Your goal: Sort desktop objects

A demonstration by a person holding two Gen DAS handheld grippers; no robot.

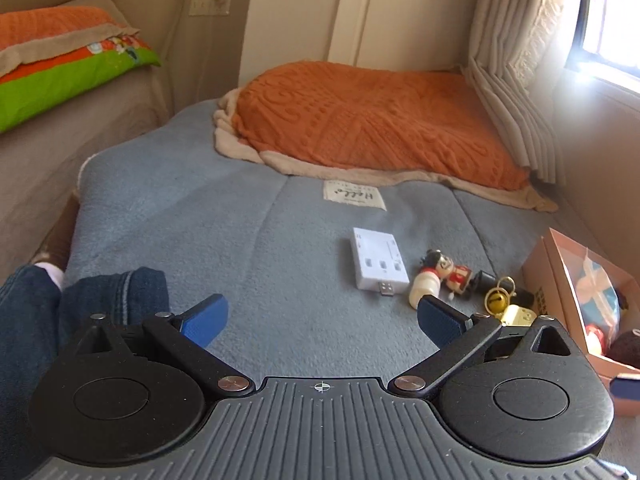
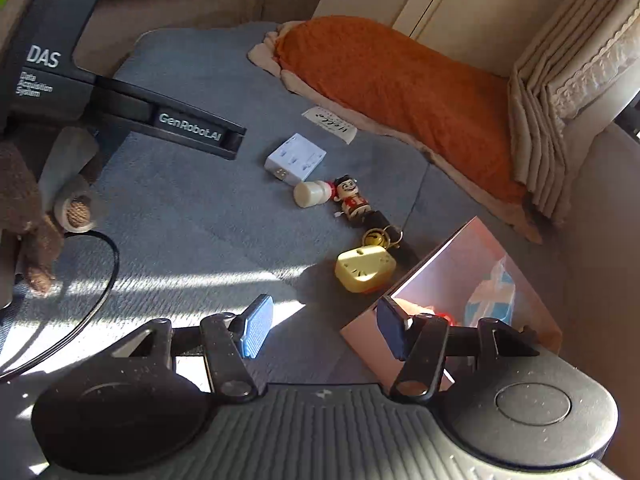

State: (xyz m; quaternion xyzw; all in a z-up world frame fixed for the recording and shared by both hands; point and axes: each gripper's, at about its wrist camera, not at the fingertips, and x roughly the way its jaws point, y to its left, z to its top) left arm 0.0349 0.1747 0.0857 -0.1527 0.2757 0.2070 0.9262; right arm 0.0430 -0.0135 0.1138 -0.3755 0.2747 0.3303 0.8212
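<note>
A row of small things lies on the blue-grey blanket [image 1: 200, 216]: a white USB hub [image 1: 378, 262], a white snowman toy [image 1: 424, 292], a red-and-black doll figure [image 1: 452, 272], a gold bell keyring [image 1: 498, 300] and a yellow plug adapter [image 1: 518, 316]. My left gripper [image 1: 320, 320] is open and empty, just short of the row. The right wrist view shows the hub [image 2: 296, 158], snowman [image 2: 312, 194], doll [image 2: 352, 200], bell [image 2: 376, 236] and adapter [image 2: 366, 268]. My right gripper [image 2: 324, 328] is open and empty, its right finger over the near corner of a pink box [image 2: 440, 264].
The pink box [image 1: 560, 264] holds a blue-and-white packet and other small items. An orange blanket [image 1: 372, 120] covers the far end, with curtains [image 1: 516, 80] at right. A person's jeans leg [image 1: 36, 320] is at left. The left device's black body [image 2: 188, 126] and a cable [image 2: 100, 292] cross the right view.
</note>
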